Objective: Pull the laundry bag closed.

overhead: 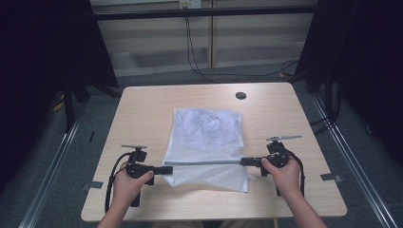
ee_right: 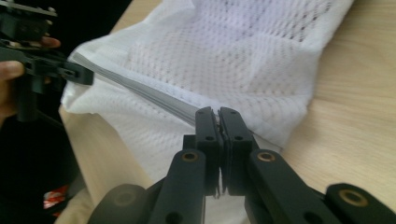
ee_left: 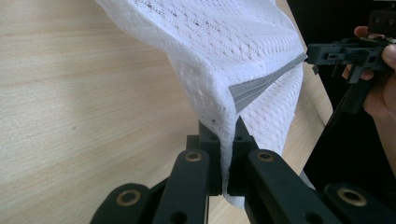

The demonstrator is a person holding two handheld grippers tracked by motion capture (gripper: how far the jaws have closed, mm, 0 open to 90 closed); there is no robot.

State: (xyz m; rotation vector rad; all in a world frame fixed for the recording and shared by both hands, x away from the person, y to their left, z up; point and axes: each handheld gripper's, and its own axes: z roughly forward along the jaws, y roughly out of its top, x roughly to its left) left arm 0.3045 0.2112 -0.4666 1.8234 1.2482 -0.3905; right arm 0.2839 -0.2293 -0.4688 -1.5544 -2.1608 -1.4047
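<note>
Fingers (ee_left: 211,140) half buried in mesh bag (overhead: 205,142)

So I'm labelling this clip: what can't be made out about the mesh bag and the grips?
- Contents of the mesh bag: high view, veiled by the white netting; a pale lump, unidentifiable.
- Left gripper pads: left gripper view, covered by mesh.
- Right gripper bite on the grey strip: right gripper view, hidden between the shut jaws.

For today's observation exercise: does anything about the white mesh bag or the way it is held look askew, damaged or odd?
Nothing looks damaged. The white mesh bag has something bunched inside near its far end, and its near flap hangs below the grey band, which the left gripper and right gripper pinch taut at either end.
</note>
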